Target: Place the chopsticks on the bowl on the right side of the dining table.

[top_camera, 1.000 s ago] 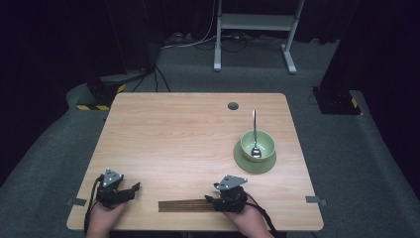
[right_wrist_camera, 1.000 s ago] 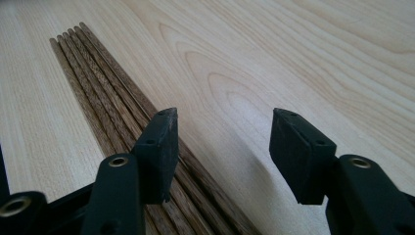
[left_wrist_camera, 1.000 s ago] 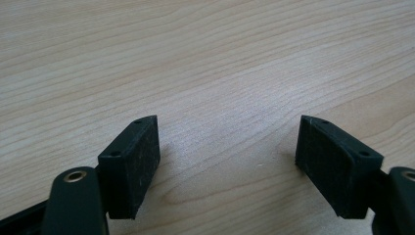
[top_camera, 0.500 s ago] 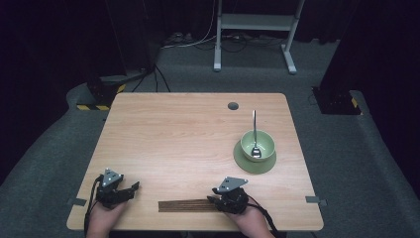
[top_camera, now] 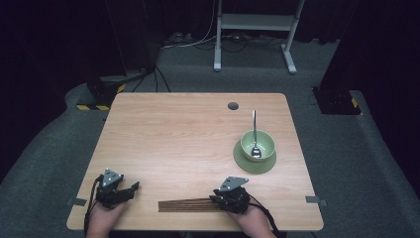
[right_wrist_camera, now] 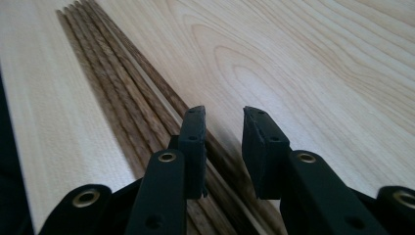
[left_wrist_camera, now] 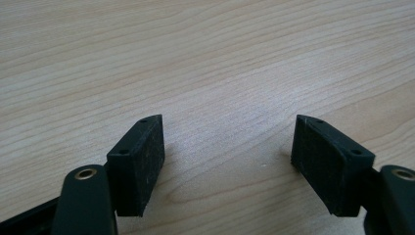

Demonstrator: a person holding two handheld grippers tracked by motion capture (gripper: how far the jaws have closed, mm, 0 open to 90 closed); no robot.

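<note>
While the light wooden table (top_camera: 188, 134) stands on grey carpet (top_camera: 346, 163) in a dark room, a bundle of dark wooden chopsticks (top_camera: 185, 205) lies along its near edge. The right gripper (top_camera: 218, 200) sits over the bundle's right end; its jaws have just been closing, a narrow gap remaining around one stick, pads not visibly pressing. The left gripper (top_camera: 132, 187), left of the bundle, gapes wide over bare wood. Well beyond the chopsticks, a green bowl (top_camera: 257, 145) with a spoon (top_camera: 254, 134) rests on a green plate (top_camera: 247, 163).
</note>
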